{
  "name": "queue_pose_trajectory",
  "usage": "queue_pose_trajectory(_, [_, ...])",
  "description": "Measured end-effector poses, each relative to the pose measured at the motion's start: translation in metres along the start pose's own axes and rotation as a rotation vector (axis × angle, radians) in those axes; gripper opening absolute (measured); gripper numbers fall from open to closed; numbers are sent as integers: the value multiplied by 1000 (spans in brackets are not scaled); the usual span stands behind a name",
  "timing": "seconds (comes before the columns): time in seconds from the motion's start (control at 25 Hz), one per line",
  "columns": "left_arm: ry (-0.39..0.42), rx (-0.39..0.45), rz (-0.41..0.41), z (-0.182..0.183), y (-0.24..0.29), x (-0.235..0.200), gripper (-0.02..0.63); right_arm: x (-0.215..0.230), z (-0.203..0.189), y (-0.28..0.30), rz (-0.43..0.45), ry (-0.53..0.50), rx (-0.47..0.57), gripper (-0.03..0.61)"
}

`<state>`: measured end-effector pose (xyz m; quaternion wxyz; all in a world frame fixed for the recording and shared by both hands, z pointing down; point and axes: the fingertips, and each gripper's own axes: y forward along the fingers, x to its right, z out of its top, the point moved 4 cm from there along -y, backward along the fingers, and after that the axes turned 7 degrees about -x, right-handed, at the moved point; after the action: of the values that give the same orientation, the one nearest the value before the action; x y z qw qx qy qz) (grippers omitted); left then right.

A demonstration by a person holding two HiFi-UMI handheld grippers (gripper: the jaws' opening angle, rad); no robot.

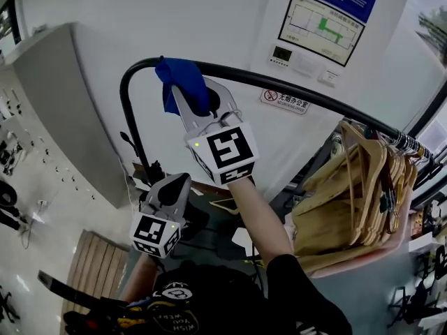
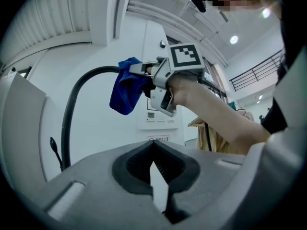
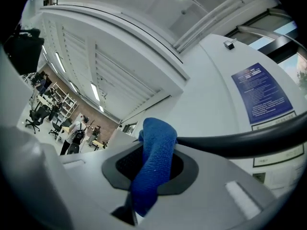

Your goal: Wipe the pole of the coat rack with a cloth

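The coat rack's black pole (image 1: 300, 89) rises at the left, bends and runs right along the white wall. A blue cloth (image 1: 180, 79) is draped over the pole just past the bend. My right gripper (image 1: 185, 98) is raised to the pole and shut on the cloth, which is pressed against the bar. In the right gripper view the cloth (image 3: 153, 162) fills the jaws, with the pole (image 3: 240, 140) running off to the right. My left gripper (image 1: 176, 181) hangs lower, near the pole's upright part, shut and holding nothing. The left gripper view looks up at the cloth (image 2: 125, 87) and the pole (image 2: 72, 109).
Several wooden hangers (image 1: 363, 187) crowd the bar at the right. Framed notices (image 1: 321, 19) hang on the wall behind the pole. A small black hook (image 1: 128, 139) sticks out from the upright. A grey partition (image 1: 63, 103) stands to the left.
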<state>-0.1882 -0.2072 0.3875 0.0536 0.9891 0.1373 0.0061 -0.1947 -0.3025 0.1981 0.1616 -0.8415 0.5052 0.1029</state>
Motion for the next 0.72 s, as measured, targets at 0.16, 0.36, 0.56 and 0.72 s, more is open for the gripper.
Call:
queue_pose_trajectory(0.16, [9, -3, -85, 0, 23, 21, 5, 38, 0, -54, -93, 24, 17, 61])
queue_pose_trajectory(0.36, [22, 13, -238, 3, 61, 70, 5, 103, -3, -156, -291, 47, 22, 61])
queue_pose_trajectory(0.56, [31, 17, -373, 3, 88, 120, 5, 184, -12, -276, -579, 89, -2, 61])
queue_pose_trajectory(0.72, [43, 17, -435, 5, 95, 145, 5, 225, -14, -343, -746, 126, -1, 61])
